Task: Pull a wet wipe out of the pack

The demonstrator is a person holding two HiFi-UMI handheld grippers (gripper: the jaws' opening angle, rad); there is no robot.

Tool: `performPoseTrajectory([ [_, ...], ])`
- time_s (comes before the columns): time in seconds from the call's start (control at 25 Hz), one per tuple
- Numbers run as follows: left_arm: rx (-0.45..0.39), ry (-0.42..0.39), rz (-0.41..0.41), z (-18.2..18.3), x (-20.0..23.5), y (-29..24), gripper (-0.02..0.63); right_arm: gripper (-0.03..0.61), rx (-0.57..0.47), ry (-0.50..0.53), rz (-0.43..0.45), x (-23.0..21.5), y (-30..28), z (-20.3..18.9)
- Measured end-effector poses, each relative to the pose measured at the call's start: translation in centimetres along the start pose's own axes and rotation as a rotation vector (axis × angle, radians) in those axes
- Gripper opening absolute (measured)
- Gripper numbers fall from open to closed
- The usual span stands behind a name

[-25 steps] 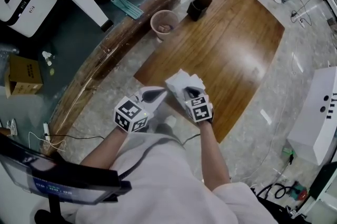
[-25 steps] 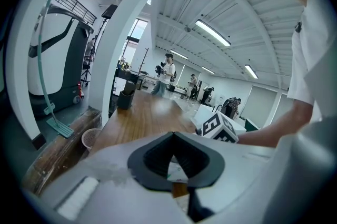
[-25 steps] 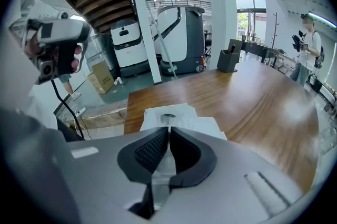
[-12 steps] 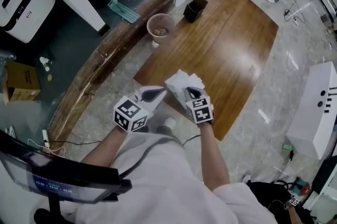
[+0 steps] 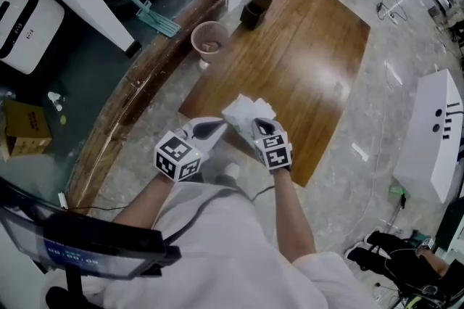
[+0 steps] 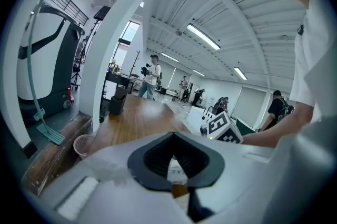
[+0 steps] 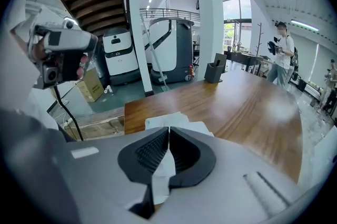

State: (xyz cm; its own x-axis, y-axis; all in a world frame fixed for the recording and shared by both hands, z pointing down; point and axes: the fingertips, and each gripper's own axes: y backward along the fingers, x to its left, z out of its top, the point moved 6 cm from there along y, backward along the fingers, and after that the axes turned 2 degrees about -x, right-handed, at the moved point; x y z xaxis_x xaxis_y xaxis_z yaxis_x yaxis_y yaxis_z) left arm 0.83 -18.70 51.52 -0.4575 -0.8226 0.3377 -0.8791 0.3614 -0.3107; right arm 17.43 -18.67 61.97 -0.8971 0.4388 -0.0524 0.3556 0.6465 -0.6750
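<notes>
The wet wipe point(image 7: 167, 125) is a white crumpled sheet, held in the air over the near edge of the wooden bench point(image 5: 304, 46). The right gripper point(image 7: 168, 132) jaws are pinched tight on it. The left gripper point(image 6: 172, 139) jaws are clamped on a printed white bit, I'd guess the pack point(image 6: 177, 169). The sheet looks limp, damp and easy to tear, so grab a bunched fold, not a thin corner.

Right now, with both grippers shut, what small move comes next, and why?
Probably draw the right gripper slowly away from the left gripper. Its jaws are shut on the white wet wipe, while the left seems to clamp the printed pack, so parting them should slide the sheet out.
</notes>
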Motion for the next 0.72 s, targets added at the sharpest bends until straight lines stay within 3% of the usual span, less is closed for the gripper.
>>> performPoseTrajectory([
  [0.72, 0.005, -0.065, -0.118, 1.1, -0.7, -1.4, 0.002, 0.015, -0.096, -0.059, -0.114, 0.0, 3.0, 0.3],
])
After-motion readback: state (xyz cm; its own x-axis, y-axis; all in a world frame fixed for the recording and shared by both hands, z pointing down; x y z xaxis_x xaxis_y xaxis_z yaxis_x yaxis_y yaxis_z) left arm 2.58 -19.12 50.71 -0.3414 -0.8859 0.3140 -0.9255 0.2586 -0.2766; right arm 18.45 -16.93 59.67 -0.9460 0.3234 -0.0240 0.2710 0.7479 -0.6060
